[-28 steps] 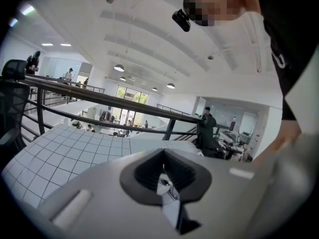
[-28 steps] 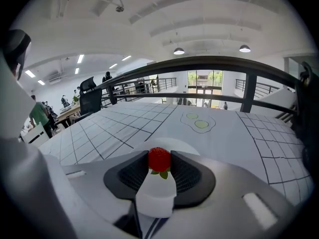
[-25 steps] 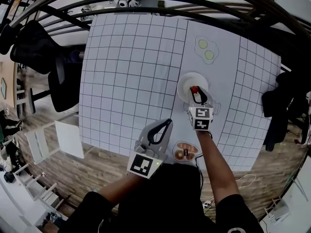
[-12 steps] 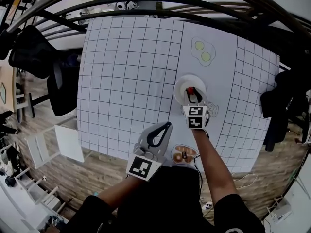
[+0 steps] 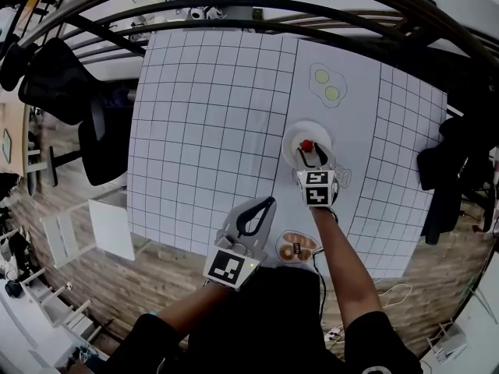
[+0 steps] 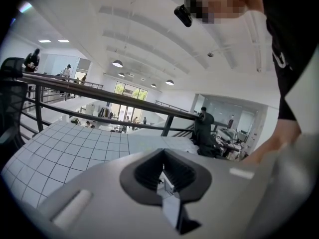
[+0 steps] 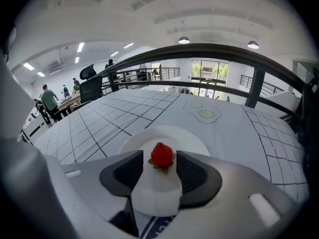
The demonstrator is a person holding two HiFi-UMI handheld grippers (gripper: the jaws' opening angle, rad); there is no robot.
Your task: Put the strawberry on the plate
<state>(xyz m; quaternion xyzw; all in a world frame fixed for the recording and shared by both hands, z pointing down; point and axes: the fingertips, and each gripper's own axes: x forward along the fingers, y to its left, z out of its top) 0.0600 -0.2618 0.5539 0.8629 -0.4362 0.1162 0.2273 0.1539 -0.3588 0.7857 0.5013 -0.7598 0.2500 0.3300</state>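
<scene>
On the plate (image 7: 192, 137), strawberry (image 7: 162, 155) between the right gripper's (image 7: 160, 166) wide, just-opened jaws.

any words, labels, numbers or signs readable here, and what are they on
No text reads in full.
Blue lettering under the right gripper: cut off, unreadable.
White print on the person's black shirt: partial, unreadable.
Square markers on the left gripper and the right one: patterns, no letters.
</scene>
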